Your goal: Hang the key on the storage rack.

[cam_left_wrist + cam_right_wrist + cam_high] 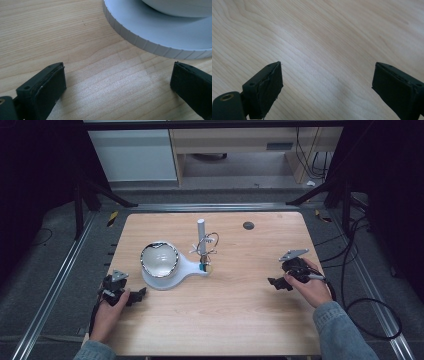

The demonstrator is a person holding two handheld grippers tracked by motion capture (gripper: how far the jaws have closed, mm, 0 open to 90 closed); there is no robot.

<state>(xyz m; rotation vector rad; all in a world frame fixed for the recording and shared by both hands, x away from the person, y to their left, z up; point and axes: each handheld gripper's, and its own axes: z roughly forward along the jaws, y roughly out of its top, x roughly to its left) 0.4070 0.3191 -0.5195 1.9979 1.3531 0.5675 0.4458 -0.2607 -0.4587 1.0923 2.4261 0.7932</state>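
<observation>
A wooden table stands on grey carpet, black curtains at both sides, pale cabinets and a desk behind.

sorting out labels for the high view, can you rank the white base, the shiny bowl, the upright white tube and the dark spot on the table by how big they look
1. white base, widest overall.
2. shiny bowl, sitting on it, slightly smaller.
3. upright white tube, tall and thin.
4. dark spot, smallest.
The tube rises towards the camera, so its rank is less sure.
</observation>
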